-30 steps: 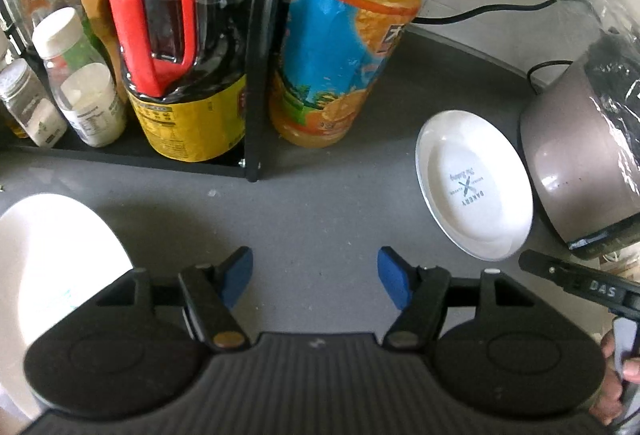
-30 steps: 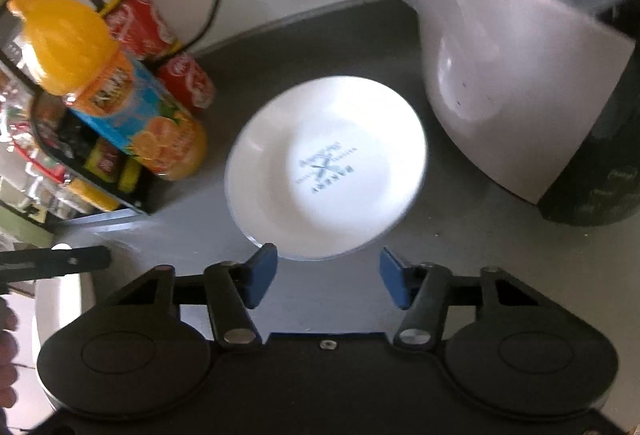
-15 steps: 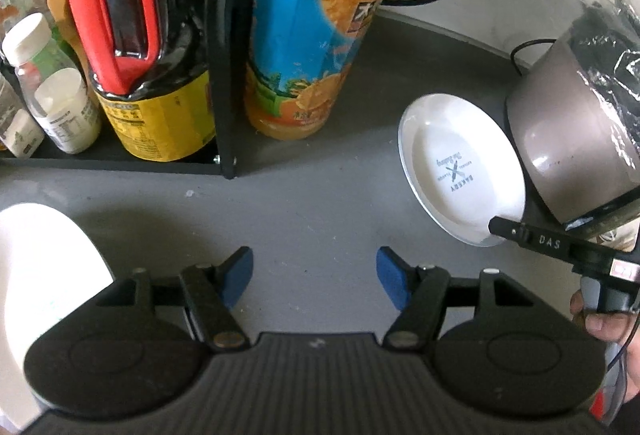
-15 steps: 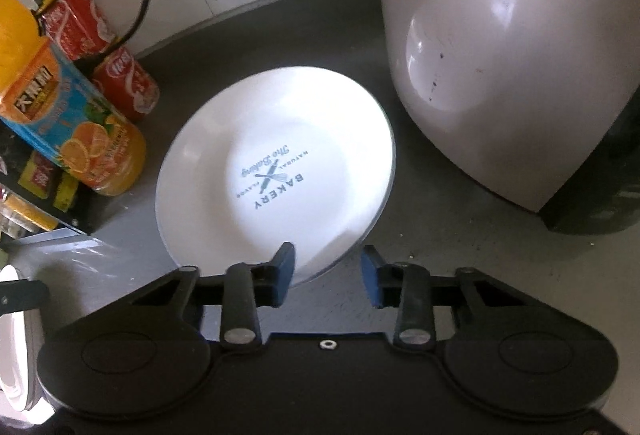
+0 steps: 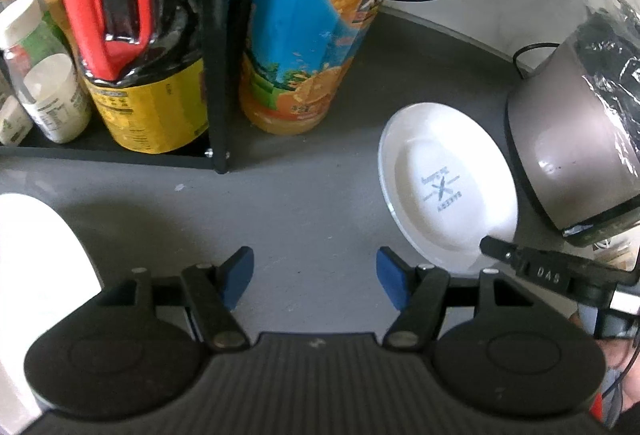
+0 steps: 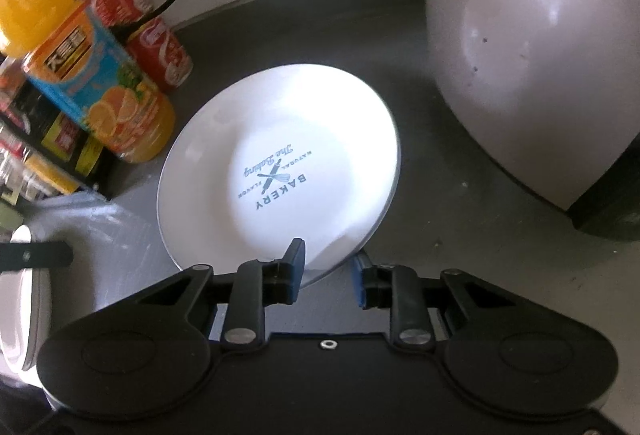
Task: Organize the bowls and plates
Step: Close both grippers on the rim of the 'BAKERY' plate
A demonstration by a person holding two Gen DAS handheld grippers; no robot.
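Note:
A white plate with a "BAKERY" print (image 6: pixel 280 171) lies on the dark grey counter, tilted up at its near rim. My right gripper (image 6: pixel 327 269) has its blue pads on either side of that near rim, one above and one below, closed onto it. The same plate (image 5: pixel 444 191) shows at the right in the left wrist view, with the right gripper's finger (image 5: pixel 536 271) at its near edge. My left gripper (image 5: pixel 314 277) is open and empty above bare counter. A second white dish (image 5: pixel 36 267) sits at the left edge.
A black rack (image 5: pixel 218 47) holds a dark sauce bottle with a red handle (image 5: pixel 128 35) and small jars. An orange juice bottle (image 5: pixel 316 31) stands beside it. Two red cans (image 6: pixel 160 51) stand behind. A grey rice cooker (image 5: pixel 576 155) wrapped in plastic stands right of the plate.
My right gripper moved forward to the plate and narrowed its jaws onto the near rim, which now sits raised. My left gripper stayed open and shifted slightly.

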